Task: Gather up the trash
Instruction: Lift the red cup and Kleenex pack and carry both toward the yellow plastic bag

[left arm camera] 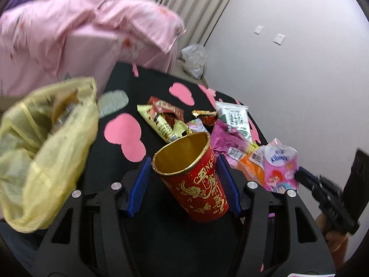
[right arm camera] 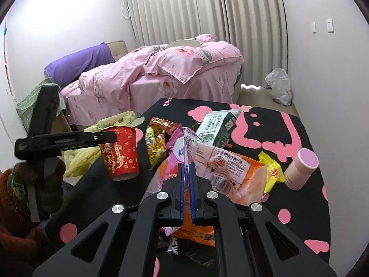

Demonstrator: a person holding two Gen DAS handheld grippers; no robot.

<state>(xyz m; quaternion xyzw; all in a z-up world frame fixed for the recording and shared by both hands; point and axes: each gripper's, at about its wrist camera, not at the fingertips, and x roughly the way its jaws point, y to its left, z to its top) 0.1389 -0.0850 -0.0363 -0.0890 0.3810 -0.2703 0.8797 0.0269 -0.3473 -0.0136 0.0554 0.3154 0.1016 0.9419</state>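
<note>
My left gripper (left arm camera: 183,161) is shut on a red paper cup (left arm camera: 193,180) with gold lettering and holds it tilted above the black table. The cup also shows in the right wrist view (right arm camera: 121,152), held beside the yellow trash bag (right arm camera: 110,124). The yellow bag (left arm camera: 46,152) hangs open at the left of the left wrist view. My right gripper (right arm camera: 186,168) is shut on a pink and clear wrapper (right arm camera: 184,145) from the pile of wrappers (right arm camera: 207,152). The pile also lies behind the cup in the left wrist view (left arm camera: 207,124).
The black table (right arm camera: 299,143) has pink patterns. A pink cylinder (right arm camera: 301,168) lies at its right, beside a yellow wrapper (right arm camera: 272,173). A green and white packet (right arm camera: 216,127) sits at the back. A bed with pink bedding (right arm camera: 161,69) stands behind; a white plastic bag (right arm camera: 279,85) is on the floor.
</note>
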